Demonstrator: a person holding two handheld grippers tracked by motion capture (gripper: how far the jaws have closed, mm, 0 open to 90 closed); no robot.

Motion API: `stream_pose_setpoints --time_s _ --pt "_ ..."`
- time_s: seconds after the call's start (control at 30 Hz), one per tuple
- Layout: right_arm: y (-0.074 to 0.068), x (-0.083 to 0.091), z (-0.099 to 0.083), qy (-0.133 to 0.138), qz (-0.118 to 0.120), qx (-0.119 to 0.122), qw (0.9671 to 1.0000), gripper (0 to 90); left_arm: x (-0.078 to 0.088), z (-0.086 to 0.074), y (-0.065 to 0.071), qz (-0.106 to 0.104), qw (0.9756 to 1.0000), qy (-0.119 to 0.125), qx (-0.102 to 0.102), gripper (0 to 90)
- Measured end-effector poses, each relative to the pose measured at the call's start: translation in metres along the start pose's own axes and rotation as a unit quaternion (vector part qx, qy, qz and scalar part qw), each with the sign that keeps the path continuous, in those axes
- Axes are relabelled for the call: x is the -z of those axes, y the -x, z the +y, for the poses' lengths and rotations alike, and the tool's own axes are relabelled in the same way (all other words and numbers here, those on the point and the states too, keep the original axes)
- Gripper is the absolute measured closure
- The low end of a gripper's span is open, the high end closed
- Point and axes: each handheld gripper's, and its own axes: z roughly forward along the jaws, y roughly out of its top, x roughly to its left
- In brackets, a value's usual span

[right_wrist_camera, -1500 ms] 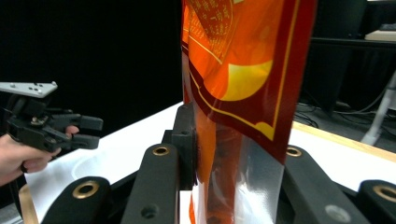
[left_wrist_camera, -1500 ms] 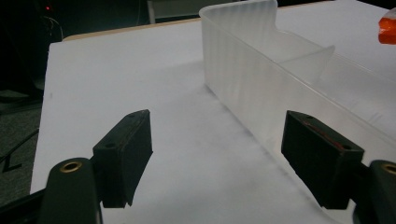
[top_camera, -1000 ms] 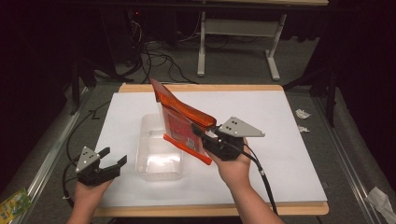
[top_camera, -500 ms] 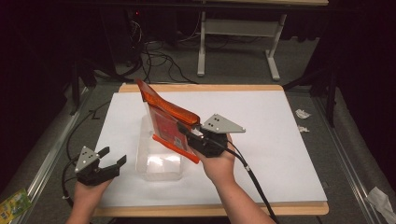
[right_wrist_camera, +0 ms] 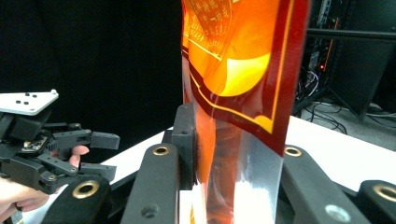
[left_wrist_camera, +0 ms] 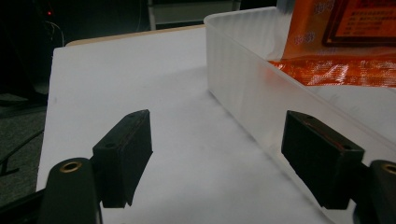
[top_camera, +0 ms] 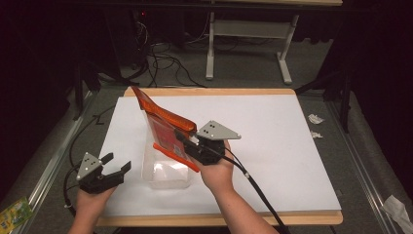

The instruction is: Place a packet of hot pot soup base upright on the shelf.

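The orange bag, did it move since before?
Yes. The orange bag, held in the right gripper, has moved left across the white table and now hangs over the clear box.

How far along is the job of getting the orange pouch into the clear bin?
Done: the right hand-held gripper is shut on the orange pouch, which is lifted off the white table top. In hand: the pouch hangs tilted over the clear bin, its lower edge at or inside the rim. Left: lowering it fully and letting go. The left hand-held gripper waits open beside the bin, holding nothing.
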Motion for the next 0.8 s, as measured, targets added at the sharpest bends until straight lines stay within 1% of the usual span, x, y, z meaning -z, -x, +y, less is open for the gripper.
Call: stream_pose_setpoints --time_s 0.07,0.2,0.27,0.3,0.33,0.37,0.4,0.43,0.5,0.6,0.63,0.8 --pt "0.0 -0.002 -0.001 0.0 -0.001 -0.006 1.0 72.8 0.0 0.0 0.0 0.0 1.0 0.0 -0.001 25.1" --pt "-0.003 -0.006 -0.003 -0.001 0.0 -0.007 1.0 72.8 -0.001 0.0 0.0 -0.001 1.0 -0.001 -0.002 25.1" --pt "-0.005 -0.008 -0.006 -0.003 0.0 -0.005 1.0 72.8 -0.001 0.0 0.001 -0.002 1.0 -0.001 -0.004 25.1" --pt "-0.006 -0.009 -0.007 -0.006 -0.002 -0.01 0.9999 72.8 -0.001 0.0 0.001 -0.002 1.0 -0.001 -0.005 25.1" --pt "-0.006 -0.01 -0.009 -0.007 -0.001 -0.008 0.9999 72.8 -0.001 0.001 0.001 -0.002 1.0 -0.001 -0.006 25.1" --pt "-0.006 -0.012 -0.011 -0.01 -0.003 -0.01 0.9999 72.8 -0.001 0.001 0.002 -0.001 1.0 0.0 -0.008 25.1" --pt "-0.007 -0.013 -0.013 -0.012 -0.004 -0.015 0.9998 72.8 -0.001 0.001 0.002 -0.001 1.0 0.0 -0.008 25.1" --pt "-0.007 -0.015 -0.015 -0.013 -0.006 -0.013 0.9998 72.8 0.0 0.001 0.002 -0.002 1.0 0.002 -0.007 25.1" --pt "-0.007 -0.016 -0.018 -0.017 -0.009 -0.017 0.9997 72.8 0.0 0.001 0.002 -0.002 1.0 0.001 -0.007 25.1" --pt "-0.007 -0.019 -0.021 -0.016 -0.009 -0.019 0.9997 72.8 -0.001 0.001 0.001 -0.003 1.0 0.001 -0.006 25.1" --pt "-0.008 -0.02 -0.021 -0.015 -0.011 -0.024 0.9995 72.8 -0.001 0.001 0.001 -0.003 1.0 0.002 -0.006 25.1" --pt "-0.01 -0.022 -0.023 -0.018 -0.013 -0.024 0.9995 72.8 -0.001 0.001 0.002 -0.004 1.0 0.002 -0.007 25.1"
